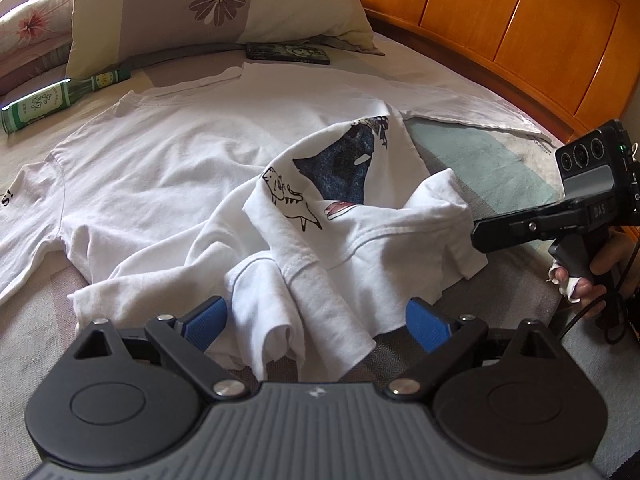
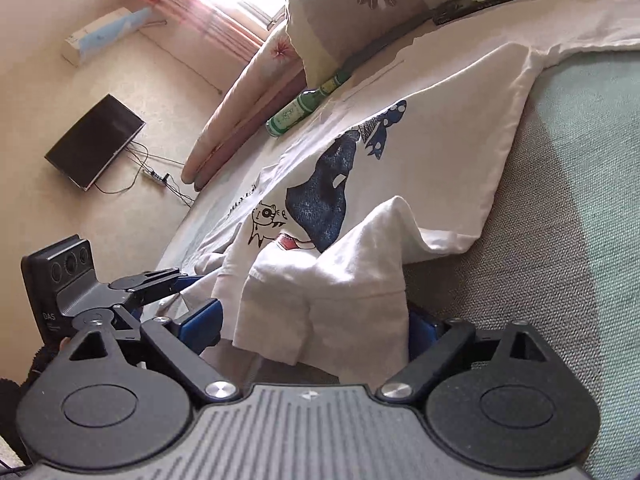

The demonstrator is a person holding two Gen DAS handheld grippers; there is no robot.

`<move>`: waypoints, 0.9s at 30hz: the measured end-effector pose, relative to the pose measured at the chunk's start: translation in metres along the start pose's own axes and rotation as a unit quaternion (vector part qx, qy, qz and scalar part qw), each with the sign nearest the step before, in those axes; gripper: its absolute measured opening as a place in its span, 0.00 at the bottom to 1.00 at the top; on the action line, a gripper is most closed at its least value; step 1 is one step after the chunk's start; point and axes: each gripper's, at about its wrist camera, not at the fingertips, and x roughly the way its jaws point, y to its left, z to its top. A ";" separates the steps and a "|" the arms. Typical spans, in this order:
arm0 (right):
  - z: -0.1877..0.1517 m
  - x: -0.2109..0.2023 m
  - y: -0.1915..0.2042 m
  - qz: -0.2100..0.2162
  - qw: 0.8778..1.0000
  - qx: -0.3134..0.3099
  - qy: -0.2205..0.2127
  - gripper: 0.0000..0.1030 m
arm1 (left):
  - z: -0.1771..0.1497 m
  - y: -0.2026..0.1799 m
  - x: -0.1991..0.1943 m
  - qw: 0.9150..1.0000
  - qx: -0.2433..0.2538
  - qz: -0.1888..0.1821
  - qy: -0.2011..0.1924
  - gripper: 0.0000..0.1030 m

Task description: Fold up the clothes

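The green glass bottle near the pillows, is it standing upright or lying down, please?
Lying down: the green glass bottle rests lengthwise on the bed's grey cover.

Orange wooden headboard (image 1: 520,28) curving behind the bed, sunlight glaring through pink curtains (image 2: 208,12), dark television (image 2: 96,142) hanging on beige wall (image 2: 48,92)

The left gripper (image 1: 316,322) is showing a grey ribbed body, two round black housings, black link arms with silver screw heads, and blue ribbed pads (image 1: 206,326) on its jaws. The right gripper (image 2: 314,320) is wearing the same build and colours. Its black handle is carrying a boxy camera unit with three round lenses, a small green light, white "DAS" lettering and a trailing black cable.
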 end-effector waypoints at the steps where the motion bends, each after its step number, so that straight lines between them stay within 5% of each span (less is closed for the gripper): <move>1: -0.001 -0.002 -0.003 -0.002 1.000 0.004 -0.003 0.82 | -0.001 0.000 -0.001 1.000 -0.002 0.001 -0.001 0.93; 3: -0.002 -0.006 -0.012 -0.010 1.000 0.019 -0.014 0.66 | -0.002 0.000 -0.005 1.000 -0.008 0.003 -0.005 0.93; 5: -0.005 -0.010 -0.025 -0.022 0.998 0.050 -0.024 0.31 | -0.005 0.000 -0.007 1.000 -0.013 0.002 -0.005 0.93; 7: -0.005 -0.011 -0.035 -0.036 0.996 0.081 -0.023 0.10 | -0.008 0.000 -0.010 1.000 -0.018 0.002 -0.004 0.93; 14: -0.002 -0.024 -0.009 -0.076 0.995 0.059 -0.007 0.06 | -0.013 -0.001 -0.024 1.000 -0.020 0.015 -0.007 0.93; 27: -0.019 -0.136 0.005 -0.155 0.987 0.028 -0.030 0.05 | -0.027 -0.012 -0.034 1.000 -0.013 0.018 0.001 0.93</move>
